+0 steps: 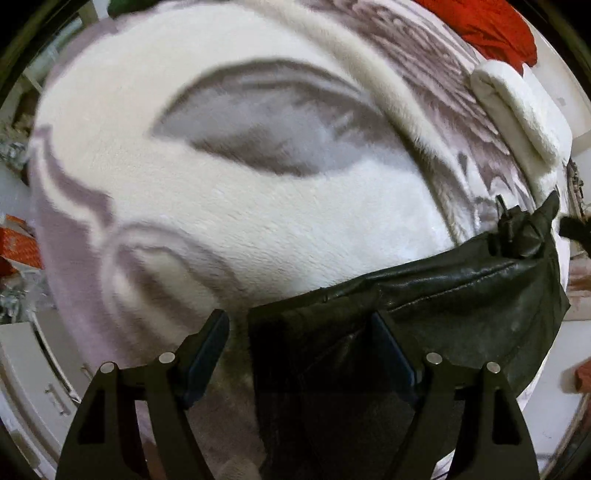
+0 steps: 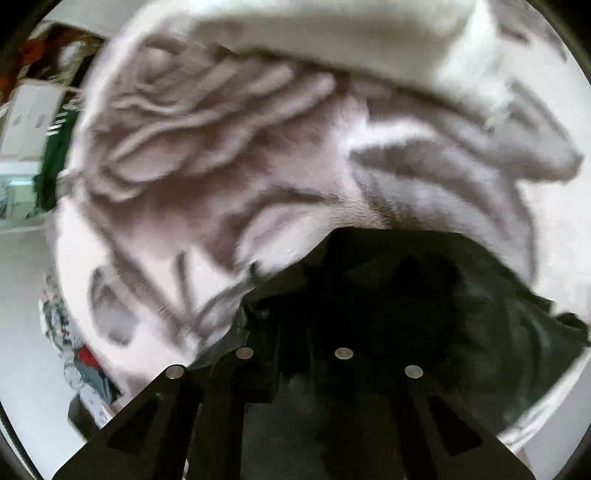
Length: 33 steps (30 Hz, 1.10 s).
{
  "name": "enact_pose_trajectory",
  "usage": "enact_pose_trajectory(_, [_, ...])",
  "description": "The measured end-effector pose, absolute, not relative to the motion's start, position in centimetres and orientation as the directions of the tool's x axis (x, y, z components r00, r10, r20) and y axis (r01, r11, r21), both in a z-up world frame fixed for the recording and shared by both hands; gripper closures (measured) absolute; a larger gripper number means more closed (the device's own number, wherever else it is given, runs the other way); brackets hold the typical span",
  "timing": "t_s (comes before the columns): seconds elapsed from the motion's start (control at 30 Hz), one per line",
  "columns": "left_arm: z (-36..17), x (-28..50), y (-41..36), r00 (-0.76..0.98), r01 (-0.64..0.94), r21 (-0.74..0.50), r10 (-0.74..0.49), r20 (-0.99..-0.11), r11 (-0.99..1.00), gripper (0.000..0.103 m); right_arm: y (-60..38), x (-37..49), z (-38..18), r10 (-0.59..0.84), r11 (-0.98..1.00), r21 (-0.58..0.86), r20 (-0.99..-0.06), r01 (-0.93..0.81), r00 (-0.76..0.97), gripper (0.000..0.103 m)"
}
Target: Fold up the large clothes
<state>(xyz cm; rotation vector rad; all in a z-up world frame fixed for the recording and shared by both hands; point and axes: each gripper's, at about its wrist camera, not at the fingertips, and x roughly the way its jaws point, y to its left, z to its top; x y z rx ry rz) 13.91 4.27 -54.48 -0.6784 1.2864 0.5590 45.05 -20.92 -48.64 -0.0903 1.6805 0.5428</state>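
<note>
A black leather-like garment (image 1: 443,291) lies on a plush white and grey patterned blanket (image 1: 229,206). In the left wrist view my left gripper (image 1: 301,336) is open, with the garment's near edge lying between its fingers. Far along the garment at the right, my right gripper (image 1: 511,229) grips its other corner. In the right wrist view my right gripper (image 2: 295,325) is shut on the black garment (image 2: 424,295), whose cloth bunches over the fingers; the view is blurred.
A red cloth (image 1: 491,26) lies at the back right. A rolled white towel (image 1: 517,114) sits on the blanket's right side. White furniture (image 1: 22,369) and orange items (image 1: 18,247) stand left. Green fabric (image 2: 55,158) and clutter show left in the right wrist view.
</note>
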Motion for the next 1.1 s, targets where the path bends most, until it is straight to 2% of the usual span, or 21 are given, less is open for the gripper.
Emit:
enact_pose_trajectory(0.1, [-53.4, 13.5, 3.7, 0.193, -0.72, -0.119, 0.032, -0.981, 0.684, 0.014, -21.3, 41.7, -47.5, 0.191, 0.856, 0.298, -0.941, -0.421, -0.278, 0.09])
enact_pose_trajectory(0.2, [-53.0, 13.6, 2.9, 0.193, -0.725, -0.12, 0.032, -0.981, 0.678, 0.014, -21.6, 39.3, -51.1, 0.078, 0.852, 0.239, -0.938, -0.466, -0.338, 0.09])
enact_pose_trajectory(0.3, [-53.0, 14.8, 2.3, 0.184, -0.714, -0.111, 0.031, -0.983, 0.691, 0.014, -21.2, 38.6, -56.9, -0.006, 0.878, 0.15, -0.946, -0.455, -0.323, 0.09])
enact_pose_trajectory(0.43, [-52.7, 17.1, 1.0, 0.18, -0.701, -0.091, 0.052, -0.982, 0.708, 0.014, -20.4, 38.8, -58.3, -0.063, 0.893, 0.084, -0.95, -0.442, -0.306, 0.09])
enact_pose_trajectory(0.57, [-50.8, 19.6, -1.0, 0.225, -0.658, -0.107, 0.058, -0.973, 0.745, 0.014, -22.9, 39.7, -56.4, 0.078, 0.904, 0.217, -0.931, -0.367, -0.357, 0.09])
enact_pose_trajectory(0.63, [-50.1, 21.3, -2.8, 0.255, -0.619, -0.135, 0.036, -0.966, 0.773, 0.014, -26.4, 40.1, -53.4, 0.239, 0.892, 0.356, -0.895, -0.279, -0.377, 0.088])
enact_pose_trajectory(0.7, [-50.1, 23.2, -4.8, 0.275, -0.583, -0.166, 0.001, -0.961, 0.796, 0.014, -30.6, 40.3, -50.6, 0.34, 0.888, 0.418, -0.878, -0.193, -0.338, 0.057])
enact_pose_trajectory(0.73, [-50.3, 24.1, -5.7, 0.283, -0.565, -0.175, -0.011, -0.959, 0.806, 0.014, -34.0, 40.2, -48.8, 0.403, 0.88, 0.454, -0.869, -0.142, -0.286, 0.037])
enact_pose_trajectory(0.83, [-52.7, 27.9, -7.5, 0.242, -0.541, -0.131, 0.005, -0.97, 0.831, 0.014, -42.6, 39.9, -47.2, 0.493, 0.865, 0.502, -0.857, -0.019, -0.15, 0.033])
enact_pose_trajectory(0.87, [-53.8, 29.1, -7.4, 0.221, -0.55, -0.105, 0.023, -0.975, 0.828, 0.013, -45.1, 39.8, -47.9, 0.499, 0.865, 0.501, -0.858, 0.018, -0.125, 0.027])
enact_pose_trajectory(0.93, [-56.2, 30.6, -6.3, 0.174, -0.574, -0.087, 0.018, -0.985, 0.814, 0.008, -48.8, 39.9, -50.5, 0.519, 0.855, 0.511, -0.849, 0.094, -0.103, 0.027])
enact_pose_trajectory(1.0, [-57.7, 30.9, -5.4, 0.168, -0.591, -0.119, -0.022, -0.986, 0.798, 0.004, -50.9, 40.9, -53.7, 0.613, 0.787, 0.595, -0.783, 0.162, -0.105, 0.027])
enact_pose_trajectory(1.1, [-57.8, 30.7, -5.3, 0.188, -0.565, -0.122, -0.017, -0.982, 0.816, 0.001, -50.6, 41.4, -57.6, 0.739, 0.669, 0.714, -0.667, 0.208, -0.089, 0.027])
